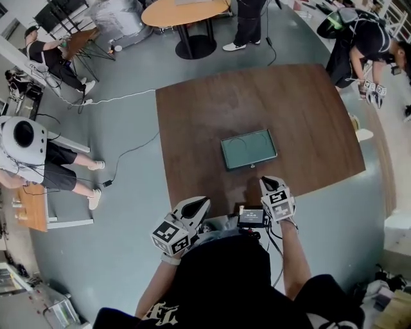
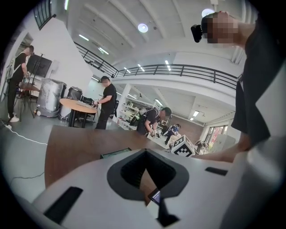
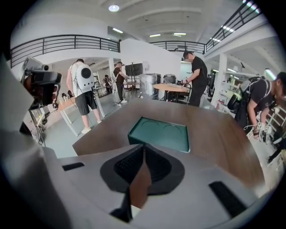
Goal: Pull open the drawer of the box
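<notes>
A flat dark-green box (image 1: 249, 149) lies in the middle of the brown table (image 1: 212, 122), and no drawer stands out from it. In the right gripper view the box (image 3: 159, 132) sits just ahead of the jaws. The left gripper view shows only a sliver of the box (image 2: 115, 153). My left gripper (image 1: 200, 202) hovers at the table's near edge, left of the box, with its jaws together and nothing held. My right gripper (image 1: 268, 182) is over the near edge just short of the box, also shut and empty. Black pads (image 3: 129, 163) meet at their tips.
Several people stand or sit around the room: one bends over at the far right (image 1: 363, 45), another sits at the left (image 1: 26, 154). A round orange table (image 1: 186, 13) stands beyond. A cable (image 1: 128, 154) runs across the grey floor to the left of the table.
</notes>
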Available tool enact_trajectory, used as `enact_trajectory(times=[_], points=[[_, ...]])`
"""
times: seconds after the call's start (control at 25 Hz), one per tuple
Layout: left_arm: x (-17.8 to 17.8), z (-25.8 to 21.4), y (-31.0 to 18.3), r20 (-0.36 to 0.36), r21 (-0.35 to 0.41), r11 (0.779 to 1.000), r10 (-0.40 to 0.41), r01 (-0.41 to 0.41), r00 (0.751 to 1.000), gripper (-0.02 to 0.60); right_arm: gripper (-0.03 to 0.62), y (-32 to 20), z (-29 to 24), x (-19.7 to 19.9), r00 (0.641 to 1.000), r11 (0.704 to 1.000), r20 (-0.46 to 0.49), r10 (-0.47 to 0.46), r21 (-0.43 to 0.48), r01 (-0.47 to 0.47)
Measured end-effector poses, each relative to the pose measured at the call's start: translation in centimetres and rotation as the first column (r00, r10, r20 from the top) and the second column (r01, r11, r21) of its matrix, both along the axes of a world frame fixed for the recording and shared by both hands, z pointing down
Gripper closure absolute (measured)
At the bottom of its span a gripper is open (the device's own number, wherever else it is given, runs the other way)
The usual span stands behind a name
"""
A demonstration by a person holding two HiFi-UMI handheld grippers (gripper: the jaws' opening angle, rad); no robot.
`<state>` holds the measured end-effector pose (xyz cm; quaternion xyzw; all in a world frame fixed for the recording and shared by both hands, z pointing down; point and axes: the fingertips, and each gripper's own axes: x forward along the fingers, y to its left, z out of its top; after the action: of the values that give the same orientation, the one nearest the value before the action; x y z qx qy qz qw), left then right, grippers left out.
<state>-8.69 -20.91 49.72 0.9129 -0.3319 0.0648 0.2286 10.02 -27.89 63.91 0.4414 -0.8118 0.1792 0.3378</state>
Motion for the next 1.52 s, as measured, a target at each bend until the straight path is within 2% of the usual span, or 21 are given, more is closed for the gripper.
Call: enact_trajectory(times=[0.12,0.32,0.52,0.8,1.0,1.24,1.52], points=[[0.3,0.7,-0.2,0.013,0.0,1.0,-0.024,0.024,1.0,0.575,0.576,-0.9,2.2,0.2,1.0,1.0,0.004,-0.015,-0.027,0.015],[0.1,1.1,0.1,0.028,-0.017,0.997,-0.078,0.079,0.997,0.575,0.574,-2.0,5.2,0.5,0.999,0.995,0.007,-0.037,-0.087,0.038],[-1.7,1.5,0.8,0.046,-0.039,0.99,-0.134,0.136,0.99,0.575,0.563,-3.8,7.2,-0.3,0.999,0.989,0.035,-0.003,-0.145,0.008],[-3.3,1.7,1.0,0.064,-0.038,0.976,-0.21,0.213,0.976,0.575,0.563,-5.6,9.9,0.5,1.0,0.983,0.007,0.01,-0.182,-0.008],[-3.4,1.9,1.5,0.071,-0.046,0.966,-0.252,0.255,0.965,0.575,0.554,-6.2,12.1,1.1,0.999,0.98,-0.042,0.008,-0.2,-0.017],[-3.4,1.9,2.3,0.073,-0.047,0.951,-0.302,0.306,0.951,0.575,0.53,-6.3,15.2,1.2,0.998,0.955,0.002,0.06,-0.29,-0.056],[-3.7,2.2,3.2,0.078,-0.05,0.931,-0.356,0.361,0.931,0.575,0.53,-7.3,16.1,0.8,0.996,0.944,-0.038,0.085,-0.316,-0.092]])
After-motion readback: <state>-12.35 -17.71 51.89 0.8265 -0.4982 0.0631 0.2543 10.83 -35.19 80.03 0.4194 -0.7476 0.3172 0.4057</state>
